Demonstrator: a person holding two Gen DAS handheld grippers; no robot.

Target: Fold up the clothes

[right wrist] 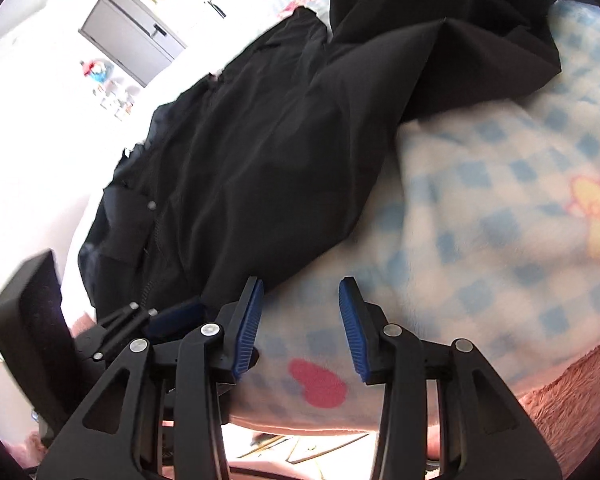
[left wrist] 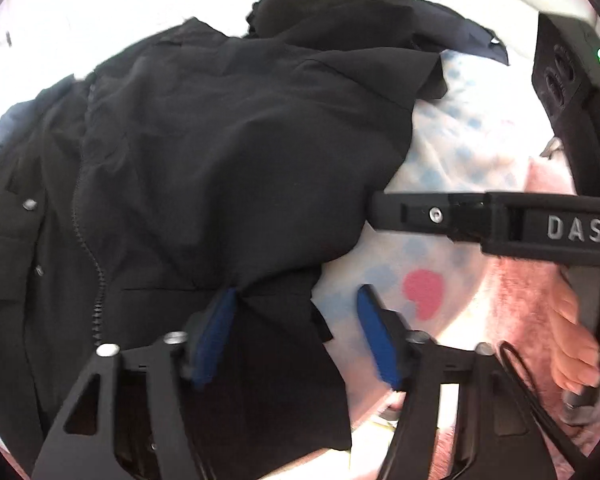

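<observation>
A black zip-up jacket (left wrist: 220,152) lies crumpled on a blue-checked fleece blanket (left wrist: 452,148). My left gripper (left wrist: 298,314) is open at the jacket's near hem; a flap of black cloth lies between its blue pads, and the left pad is partly under it. A finger of my right gripper (left wrist: 420,212) reaches in from the right and touches the jacket's right edge. In the right wrist view the jacket (right wrist: 260,152) runs to the upper left. My right gripper (right wrist: 300,314) stands open over the blanket (right wrist: 480,208), its left pad at the jacket's edge. The left gripper's fingers (right wrist: 176,316) show beside it.
A pink fluffy cover (left wrist: 512,304) borders the blanket near me and on the right (right wrist: 572,396). A red heart (right wrist: 320,384) is printed on the blanket by the grippers. A hand (left wrist: 576,356) holds the right gripper. A grey cabinet (right wrist: 136,36) stands far off.
</observation>
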